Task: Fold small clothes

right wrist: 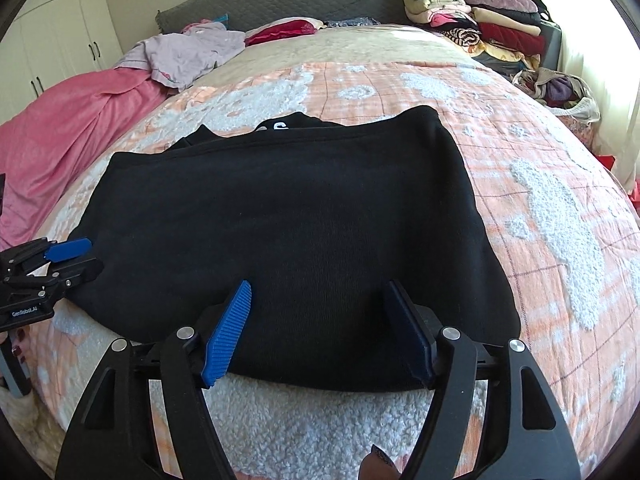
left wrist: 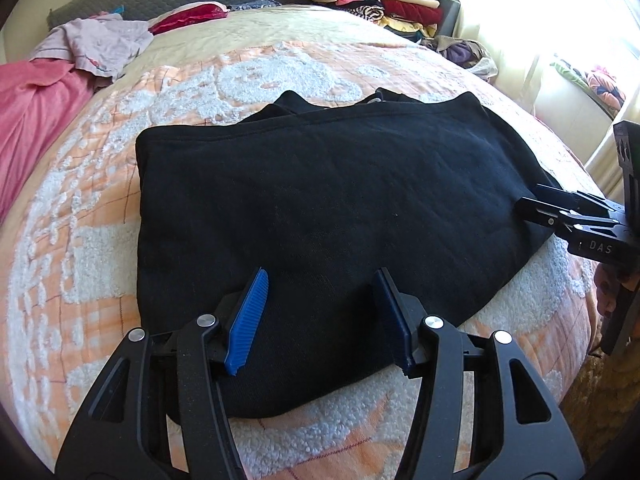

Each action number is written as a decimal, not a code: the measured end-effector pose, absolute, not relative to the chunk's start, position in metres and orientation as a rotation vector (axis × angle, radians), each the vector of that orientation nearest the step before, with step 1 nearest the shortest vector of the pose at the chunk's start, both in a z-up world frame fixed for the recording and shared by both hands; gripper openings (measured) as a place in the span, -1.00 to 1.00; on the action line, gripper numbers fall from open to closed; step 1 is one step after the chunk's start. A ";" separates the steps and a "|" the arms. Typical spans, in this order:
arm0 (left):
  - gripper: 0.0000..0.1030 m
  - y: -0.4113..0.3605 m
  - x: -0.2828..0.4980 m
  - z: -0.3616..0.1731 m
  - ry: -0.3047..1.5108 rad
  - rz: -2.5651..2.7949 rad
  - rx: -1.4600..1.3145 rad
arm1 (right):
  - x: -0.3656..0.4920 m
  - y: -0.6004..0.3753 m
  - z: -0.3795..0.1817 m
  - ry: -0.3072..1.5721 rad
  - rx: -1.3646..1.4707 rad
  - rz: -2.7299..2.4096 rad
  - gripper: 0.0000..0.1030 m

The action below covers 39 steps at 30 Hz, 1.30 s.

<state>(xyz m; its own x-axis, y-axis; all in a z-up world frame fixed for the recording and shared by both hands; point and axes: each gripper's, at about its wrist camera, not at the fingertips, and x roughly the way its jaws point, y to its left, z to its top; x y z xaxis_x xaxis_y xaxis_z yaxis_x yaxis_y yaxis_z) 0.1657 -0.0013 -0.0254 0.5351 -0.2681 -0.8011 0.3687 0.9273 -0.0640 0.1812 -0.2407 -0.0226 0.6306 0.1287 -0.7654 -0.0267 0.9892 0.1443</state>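
A black garment (left wrist: 328, 200) lies folded flat on the bed, its collar end farthest from me; it also shows in the right wrist view (right wrist: 288, 220), with white lettering peeking out at the far edge. My left gripper (left wrist: 320, 316) is open, its blue pads spread just over the garment's near edge, holding nothing. My right gripper (right wrist: 320, 328) is open over the near edge further right, also empty. Each gripper shows in the other's view: the right one (left wrist: 560, 216) at the garment's right corner, the left one (right wrist: 64, 260) at its left corner.
The bed has an orange and white fuzzy blanket (right wrist: 540, 200). A pink blanket (right wrist: 60, 136) and a lilac garment (right wrist: 184, 52) lie at far left. A stack of folded clothes (right wrist: 480, 20) stands at the far right corner, with a bag of clothes (right wrist: 560, 88) beside it.
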 end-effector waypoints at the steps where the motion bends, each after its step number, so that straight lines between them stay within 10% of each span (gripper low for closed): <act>1: -0.09 -0.001 0.165 -0.024 0.930 -0.380 0.120 | 0.178 -0.240 -0.020 0.875 0.127 0.097 0.38; 13: 0.25 0.011 0.162 -0.007 0.902 -0.374 0.103 | 0.160 -0.209 0.011 0.797 0.095 0.188 0.75; 39: 0.81 0.067 0.188 0.002 0.871 -0.177 0.058 | 0.164 -0.078 0.007 0.782 -0.172 0.416 0.84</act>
<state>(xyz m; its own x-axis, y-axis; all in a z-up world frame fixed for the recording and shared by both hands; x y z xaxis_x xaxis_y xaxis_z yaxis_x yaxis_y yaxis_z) 0.1883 0.0667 0.0019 0.6301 -0.1307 -0.7654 0.1783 0.9837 -0.0212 0.1639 -0.0776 0.0071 0.6337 0.2988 -0.7136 -0.4244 0.9055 0.0022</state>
